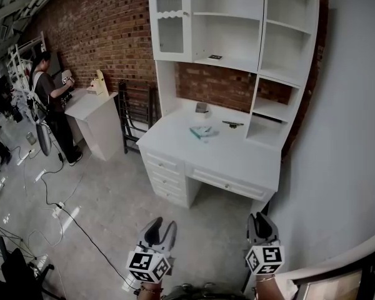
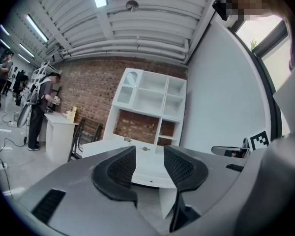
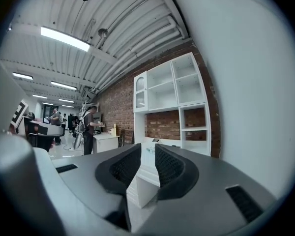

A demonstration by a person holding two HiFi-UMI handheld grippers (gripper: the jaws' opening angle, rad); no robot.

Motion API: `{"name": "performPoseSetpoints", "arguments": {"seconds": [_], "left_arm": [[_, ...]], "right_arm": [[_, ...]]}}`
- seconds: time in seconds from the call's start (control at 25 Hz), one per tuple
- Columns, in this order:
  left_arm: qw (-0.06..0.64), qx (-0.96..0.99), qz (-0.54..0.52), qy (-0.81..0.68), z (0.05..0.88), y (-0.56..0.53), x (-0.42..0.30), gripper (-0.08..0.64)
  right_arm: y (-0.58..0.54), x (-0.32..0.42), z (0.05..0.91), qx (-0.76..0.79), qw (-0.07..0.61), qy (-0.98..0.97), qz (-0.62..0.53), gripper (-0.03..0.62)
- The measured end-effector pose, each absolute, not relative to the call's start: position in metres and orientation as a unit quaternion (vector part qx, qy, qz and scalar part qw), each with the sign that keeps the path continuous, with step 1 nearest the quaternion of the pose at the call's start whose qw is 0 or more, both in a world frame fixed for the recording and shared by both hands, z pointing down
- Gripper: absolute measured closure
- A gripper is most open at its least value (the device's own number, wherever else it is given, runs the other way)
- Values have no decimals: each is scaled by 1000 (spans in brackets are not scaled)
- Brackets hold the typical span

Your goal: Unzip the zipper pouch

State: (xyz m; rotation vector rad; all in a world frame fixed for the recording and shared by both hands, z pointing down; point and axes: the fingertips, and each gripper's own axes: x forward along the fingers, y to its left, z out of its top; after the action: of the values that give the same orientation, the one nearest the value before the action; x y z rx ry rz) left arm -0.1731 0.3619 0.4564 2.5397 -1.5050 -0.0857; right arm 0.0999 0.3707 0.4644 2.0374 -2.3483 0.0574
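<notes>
- My left gripper [image 1: 163, 225] is low at the near edge of the head view, left of centre, pointing level toward the far desk; its marker cube [image 1: 149, 266] faces the camera.
- Left jaws: apart, with a clear gap. Only floor and the distant desk show through it, and the pads touch nothing.
- My right gripper [image 1: 261, 220] is level with the left one and well apart from it, to its right, close to the grey wall [image 1: 344, 136]. It points the same way.
- Right jaws: a narrow gap, narrower than the left's. The pads do not meet and nothing is between them.
- The zipper pouch [image 1: 203, 131] is pale teal and lies flat on the top of the white desk [image 1: 237, 161], left of the top's centre. It is far from both grippers, with open floor between. Too small to tell whether the zip is open or closed.
- Just right of and beyond the pouch is a thin dark item [image 1: 232, 124]; I cannot identify it. A small grey block [image 1: 202, 107] stands against the back of the desk.
- A white hutch [image 1: 237, 24] sits on the desk against the brick wall [image 1: 100, 24].
- Far left: a person [image 1: 47, 99] stands at a small white table [image 1: 94, 114].
- A black cable [image 1: 69, 217] trails across the floor on the left.
</notes>
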Motion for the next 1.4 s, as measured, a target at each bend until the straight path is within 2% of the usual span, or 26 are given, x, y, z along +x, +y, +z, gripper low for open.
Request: {"name": "performPoseSetpoints", "arguments": {"seconds": [0.08, 0.24, 0.52, 0.84, 0.96, 1.2, 1.4], "left_arm": [[96, 857, -26, -505, 457, 362, -172, 379], [96, 863, -23, -496, 455, 362, -169, 285], [98, 871, -23, -481, 460, 365, -164, 213], [91, 875, -12, -474, 464, 367, -151, 75], [86, 878, -13, -470, 464, 370, -146, 31], [94, 882, -22, -462, 465, 371, -135, -9], [95, 882, -23, -461, 465, 370, -128, -9]], "right_arm": [[369, 99, 465, 649, 16, -760, 22, 490], [367, 94, 464, 639, 18, -768, 22, 443], [363, 87, 470, 615, 24, -788, 30, 301], [360, 87, 466, 597, 14, -802, 30, 211], [358, 86, 466, 589, 9, -808, 27, 131], [361, 88, 470, 576, 8, -817, 24, 31], [359, 98, 471, 575, 5, -818, 25, 18]]}}
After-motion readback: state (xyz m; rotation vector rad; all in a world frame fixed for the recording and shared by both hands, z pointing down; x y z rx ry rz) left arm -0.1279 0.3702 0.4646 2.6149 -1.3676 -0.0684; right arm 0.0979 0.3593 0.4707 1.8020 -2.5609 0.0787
